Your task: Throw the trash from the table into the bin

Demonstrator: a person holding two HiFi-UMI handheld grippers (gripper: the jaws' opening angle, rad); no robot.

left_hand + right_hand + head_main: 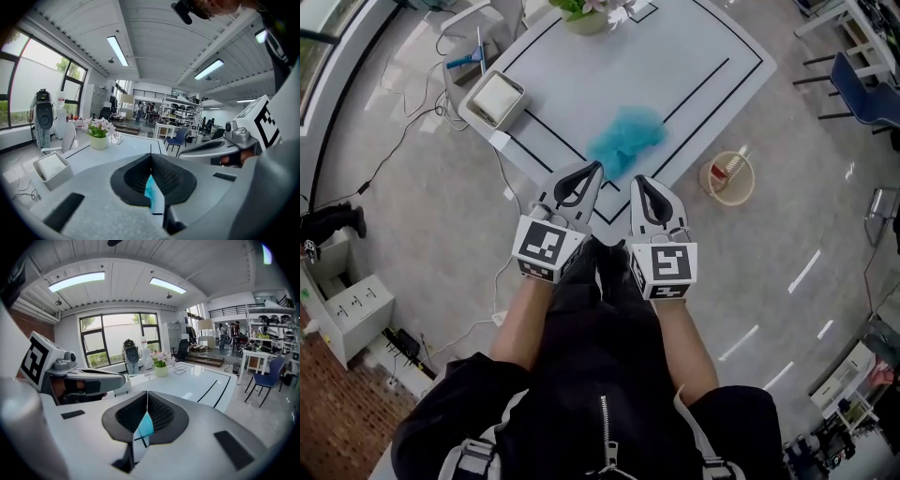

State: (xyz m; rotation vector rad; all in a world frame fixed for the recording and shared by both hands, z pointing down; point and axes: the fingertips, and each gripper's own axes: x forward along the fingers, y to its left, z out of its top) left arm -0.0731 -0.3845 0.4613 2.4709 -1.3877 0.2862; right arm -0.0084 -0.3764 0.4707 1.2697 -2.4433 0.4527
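The blue trash (626,139) lies crumpled on the table (694,56) near its front corner, just ahead of the left hand-held gripper (597,167) and right hand-held gripper (636,178), both with jaws together and empty and about equally near, with nothing between, while the bin (727,178) stands on the floor to the right.

I found the table's (675,56) middle open; a white box (497,98) crowded its left corner, a flowerpot (586,19) its far edge.
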